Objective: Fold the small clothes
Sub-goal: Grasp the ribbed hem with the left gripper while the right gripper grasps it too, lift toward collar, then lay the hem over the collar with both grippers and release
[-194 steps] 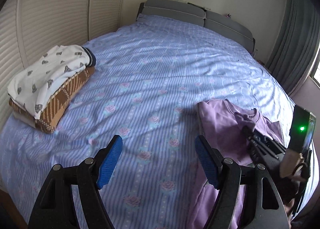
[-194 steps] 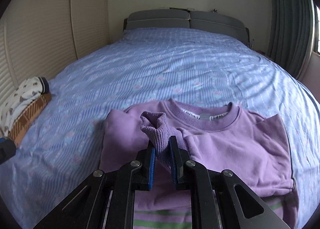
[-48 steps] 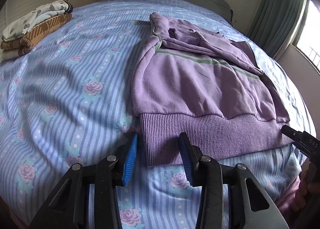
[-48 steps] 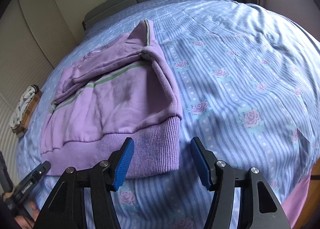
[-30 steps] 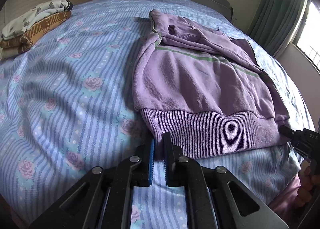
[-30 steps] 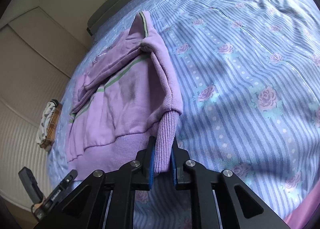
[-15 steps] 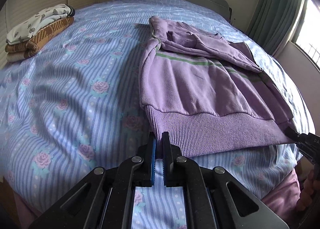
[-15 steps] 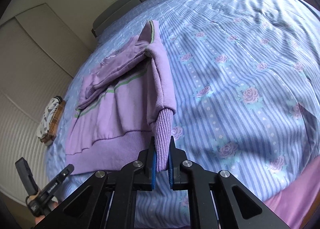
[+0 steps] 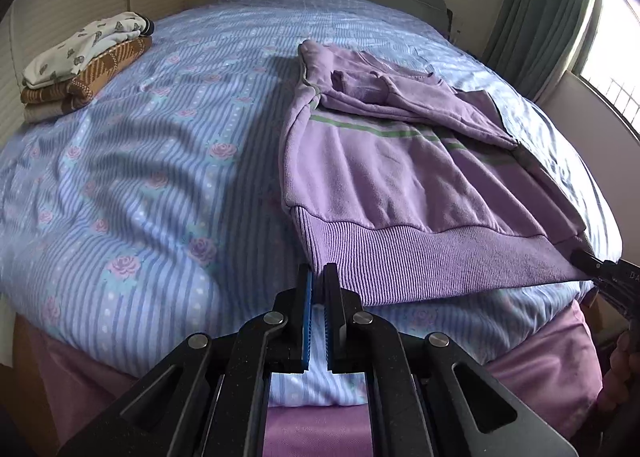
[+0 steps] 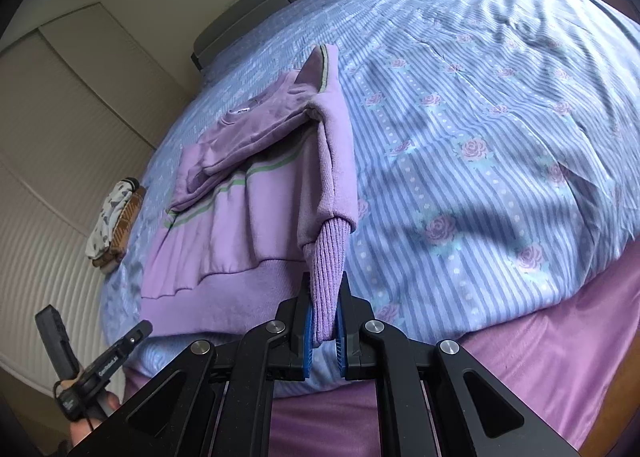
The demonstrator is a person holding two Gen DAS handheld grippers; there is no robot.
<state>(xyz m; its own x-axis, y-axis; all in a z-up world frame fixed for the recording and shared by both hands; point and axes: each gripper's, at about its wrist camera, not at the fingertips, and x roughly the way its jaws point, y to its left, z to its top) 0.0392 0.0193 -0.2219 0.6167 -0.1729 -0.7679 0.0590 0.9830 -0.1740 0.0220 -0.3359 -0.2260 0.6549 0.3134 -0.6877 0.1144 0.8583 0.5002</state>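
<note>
The lilac sweatshirt (image 9: 384, 177) lies on the bed (image 9: 160, 161), sleeves already crossed over its chest, with the ribbed hem nearest the foot of the mattress. The left gripper (image 9: 316, 297) has its jaws clamped on the hem's left corner, and the right gripper (image 10: 324, 321) has its jaws clamped on the opposite corner, the ribbing pinched in a thick fold between the blue pads and lifted off the sheet. Judging by this, the step in hand is the bottom-to-top fold: both corners are secured and raised, and the hem hangs taut between them. The next move would call for carrying the two corners together toward the collar, keeping them level so the green stripe folds square, then lowering them before letting go. A stack of folded clothes (image 9: 84, 61) sits at the far left edge of the bed, likely where this piece ends up. Writing shows on the other gripper's body in each view, but it is too small and cut off to read with confidence.
</note>
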